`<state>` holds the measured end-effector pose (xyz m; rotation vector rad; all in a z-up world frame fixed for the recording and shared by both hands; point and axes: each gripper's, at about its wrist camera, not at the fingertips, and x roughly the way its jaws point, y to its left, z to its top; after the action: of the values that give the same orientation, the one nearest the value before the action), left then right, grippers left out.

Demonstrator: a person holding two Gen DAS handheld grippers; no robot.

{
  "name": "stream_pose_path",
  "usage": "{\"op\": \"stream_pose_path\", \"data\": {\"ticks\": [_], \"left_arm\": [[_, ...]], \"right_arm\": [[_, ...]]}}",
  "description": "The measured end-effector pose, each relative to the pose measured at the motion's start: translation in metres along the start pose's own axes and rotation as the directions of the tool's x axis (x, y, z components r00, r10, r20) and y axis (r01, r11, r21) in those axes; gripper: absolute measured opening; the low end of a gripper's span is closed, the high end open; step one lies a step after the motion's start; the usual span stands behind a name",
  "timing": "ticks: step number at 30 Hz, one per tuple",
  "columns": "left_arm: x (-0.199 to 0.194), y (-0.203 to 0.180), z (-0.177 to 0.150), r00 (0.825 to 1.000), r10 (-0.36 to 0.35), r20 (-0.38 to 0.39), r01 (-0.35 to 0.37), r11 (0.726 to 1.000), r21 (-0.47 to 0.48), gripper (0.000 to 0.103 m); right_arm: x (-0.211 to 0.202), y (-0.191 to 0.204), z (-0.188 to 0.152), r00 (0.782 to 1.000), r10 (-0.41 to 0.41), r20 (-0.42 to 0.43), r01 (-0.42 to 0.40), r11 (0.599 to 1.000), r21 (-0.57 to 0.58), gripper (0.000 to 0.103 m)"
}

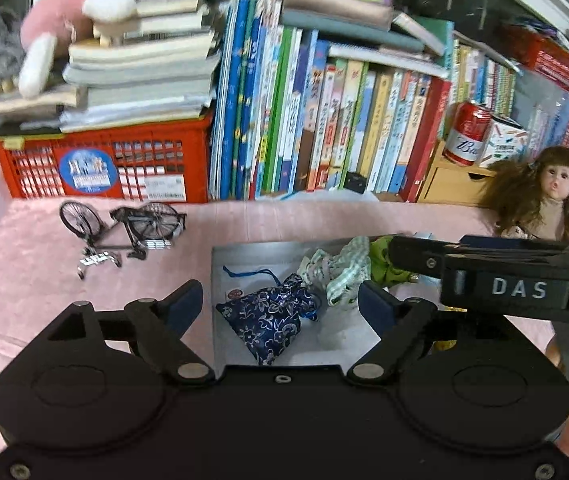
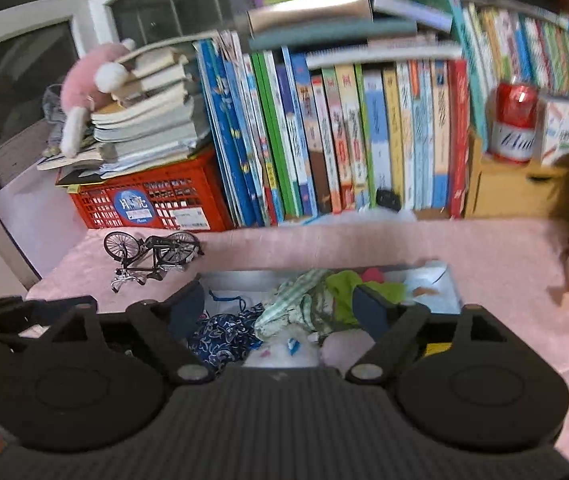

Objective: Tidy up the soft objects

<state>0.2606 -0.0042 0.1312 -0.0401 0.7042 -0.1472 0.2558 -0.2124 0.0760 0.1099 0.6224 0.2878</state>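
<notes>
Currently two grippers in view, both jaws spread wide with nothing held. Left gripper [image 1: 280, 304] hovers over the grey tray [image 1: 244, 250]; right gripper [image 2: 280, 304] hangs over the same tray from the near side. Tray contents: one blue floral pouch [image 1: 270, 320] at the near-left part, one green-checked cloth [image 1: 342, 270] toward the far edge, one lime-green cloth [image 2: 348, 286] beside it, one white soft item [image 2: 284, 350] near the front edge, partly hidden. One model bicycle [image 1: 122, 230] stands on the pink tablecloth [image 1: 24, 280] left of the tray, apart from it. One doll [image 1: 550, 196] at the far-right corner. Open cloth lies left and right of the tray.
</notes>
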Motion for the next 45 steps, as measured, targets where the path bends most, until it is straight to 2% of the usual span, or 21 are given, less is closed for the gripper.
{"op": "stream_pose_path", "data": {"ticks": [10,27,36,45], "left_arm": [[-0.049,-0.005,-0.031,0.996,-0.033,0.086,0.034,0.999,-0.005,0.087],[-0.105,-0.013,-0.087,0.978,-0.076,0.197,0.070,0.997,0.041,0.092],[-0.132,-0.023,-0.136,0.964,-0.053,0.261,0.029,0.995,0.097,0.094],[-0.151,-0.028,-0.181,0.958,-0.019,0.286,-0.013,0.994,0.110,0.096]], "right_arm": [[-0.061,0.001,-0.020,0.991,0.000,0.133,0.011,0.997,-0.078,0.103],[-0.134,-0.003,-0.070,0.960,0.016,0.280,0.022,0.991,-0.132,0.103],[-0.160,0.003,-0.116,0.937,0.001,0.349,0.070,0.979,-0.190,0.103],[-0.174,0.006,-0.156,0.921,-0.035,0.387,0.110,0.979,-0.172,0.103]]}}
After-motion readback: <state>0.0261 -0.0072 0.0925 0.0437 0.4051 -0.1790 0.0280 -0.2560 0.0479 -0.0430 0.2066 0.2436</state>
